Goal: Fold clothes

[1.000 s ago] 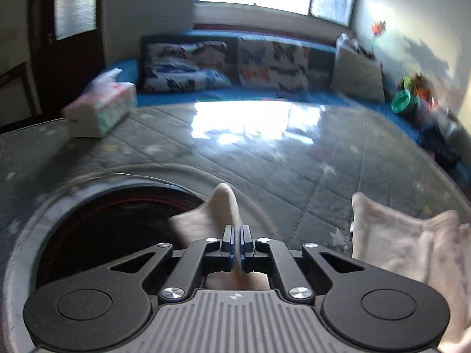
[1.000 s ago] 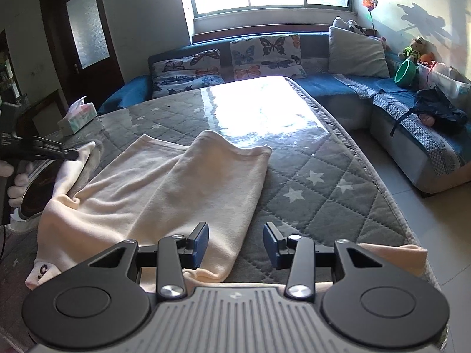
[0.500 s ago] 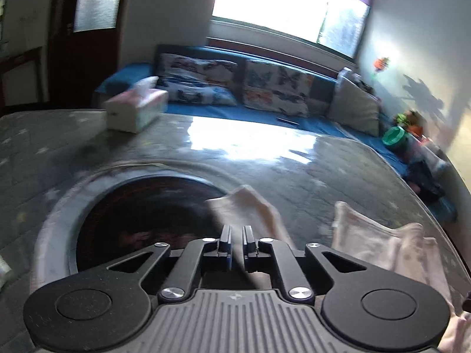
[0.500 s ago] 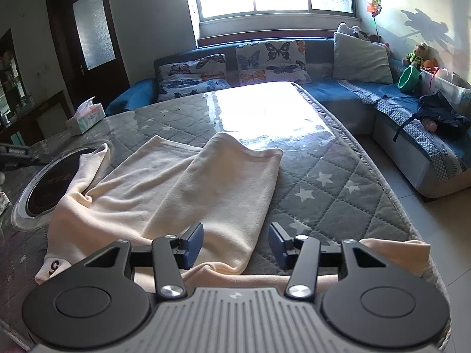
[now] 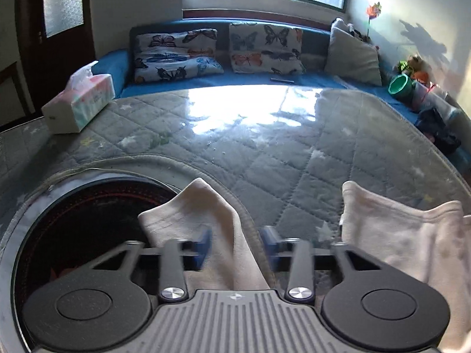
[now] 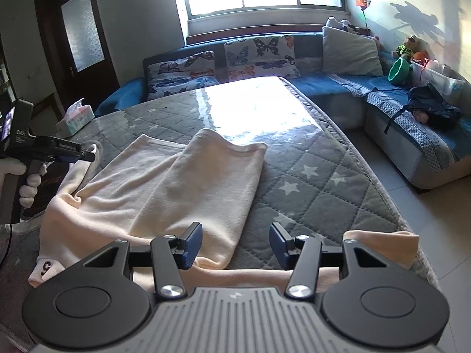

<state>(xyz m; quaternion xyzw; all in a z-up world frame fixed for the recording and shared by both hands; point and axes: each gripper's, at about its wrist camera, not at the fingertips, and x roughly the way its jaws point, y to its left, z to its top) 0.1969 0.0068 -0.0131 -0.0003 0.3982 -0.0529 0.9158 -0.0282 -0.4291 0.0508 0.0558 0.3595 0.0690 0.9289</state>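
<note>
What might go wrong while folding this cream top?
1. The left tongs are closing with the sleeve loose between them; they may pinch only an edge and drop it.
2. The sleeve lies across the dark round plate and might snag on its rim.
3. The top's near end sits by the table edge and could slide off.

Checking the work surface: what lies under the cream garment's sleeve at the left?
The sleeve drapes over a round black cooktop set into the quilted table cover. The part of the cooktop beneath it is hidden.

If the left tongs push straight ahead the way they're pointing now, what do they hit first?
Most likely the cream sleeve, which lies between the closing left tongs, pads not pressing it. Beyond is the quilted table cover. Depth is uncertain.
</note>
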